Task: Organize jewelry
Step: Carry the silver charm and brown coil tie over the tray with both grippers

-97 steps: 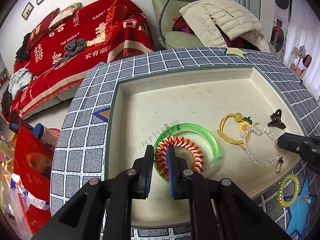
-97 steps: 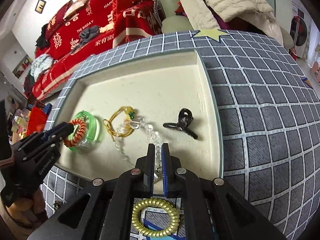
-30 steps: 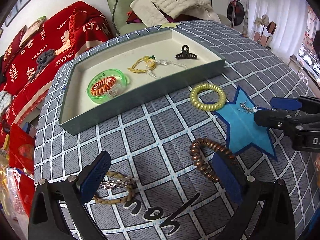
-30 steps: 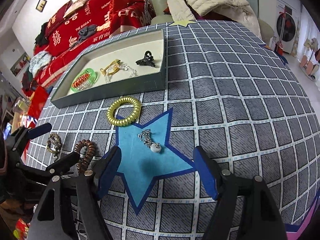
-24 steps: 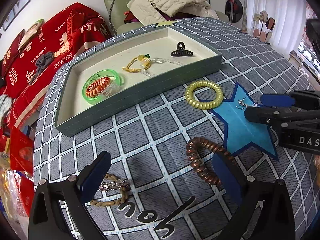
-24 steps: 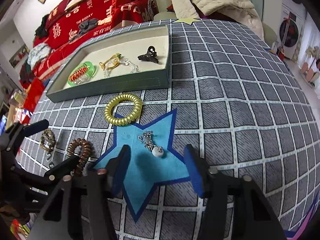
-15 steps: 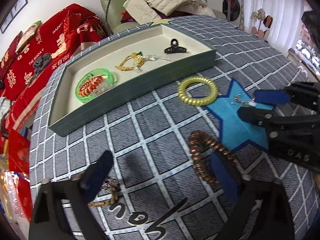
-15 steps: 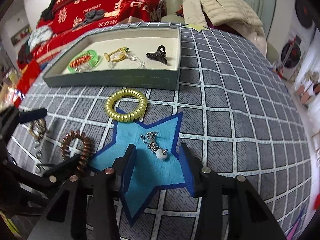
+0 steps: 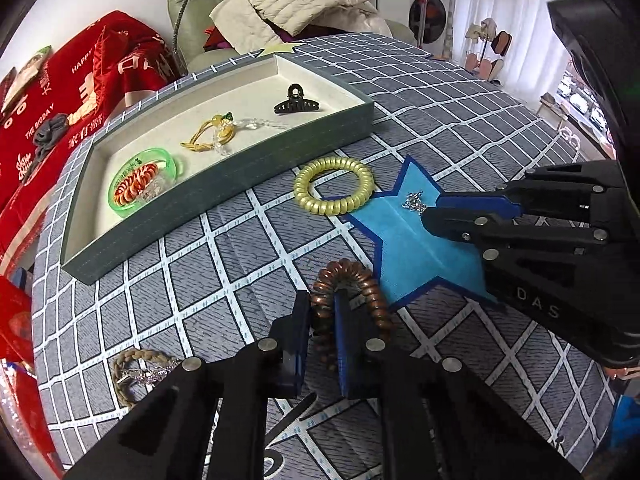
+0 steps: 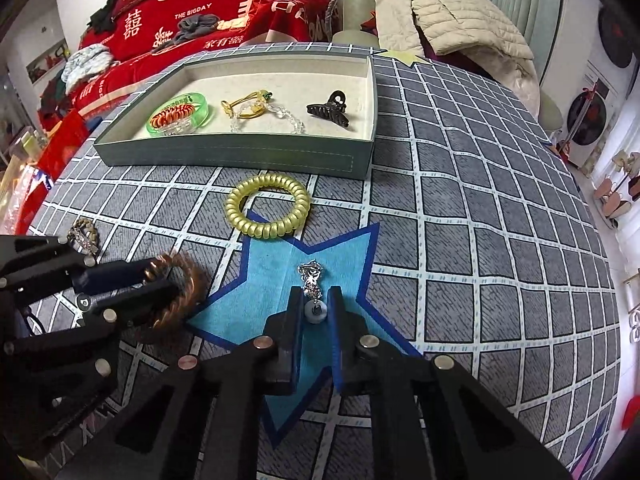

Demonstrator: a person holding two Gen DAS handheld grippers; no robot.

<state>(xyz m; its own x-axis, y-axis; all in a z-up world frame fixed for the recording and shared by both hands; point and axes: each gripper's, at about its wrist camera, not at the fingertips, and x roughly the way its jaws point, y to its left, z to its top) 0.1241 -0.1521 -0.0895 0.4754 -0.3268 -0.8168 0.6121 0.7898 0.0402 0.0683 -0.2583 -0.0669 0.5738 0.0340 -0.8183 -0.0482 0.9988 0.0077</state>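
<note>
My left gripper point(image 9: 322, 310) is shut on a brown spiral hair tie point(image 9: 372, 292) that lies on the grey checked cloth; it also shows in the right wrist view point(image 10: 180, 284). My right gripper point(image 10: 314, 300) is shut on a silver pendant with a round white stone point(image 10: 314, 310) on the blue star patch point(image 10: 280, 280). A yellow spiral hair tie point(image 10: 267, 211) lies in front of the grey-green tray point(image 10: 240, 158). The tray holds a green bangle point(image 10: 180, 114), a yellow cord bracelet point(image 10: 248, 106), a clear bead chain and a black claw clip point(image 10: 330, 111).
A braided tan bracelet with a silver charm point(image 9: 138, 372) lies at the near left of the cloth. Behind the table are a red blanket point(image 10: 192, 12) and a green chair with a beige jacket point(image 9: 292, 4).
Both grippers were open above the cloth. They have come down and closed, the left on the brown hair tie and the right on the silver pendant.
</note>
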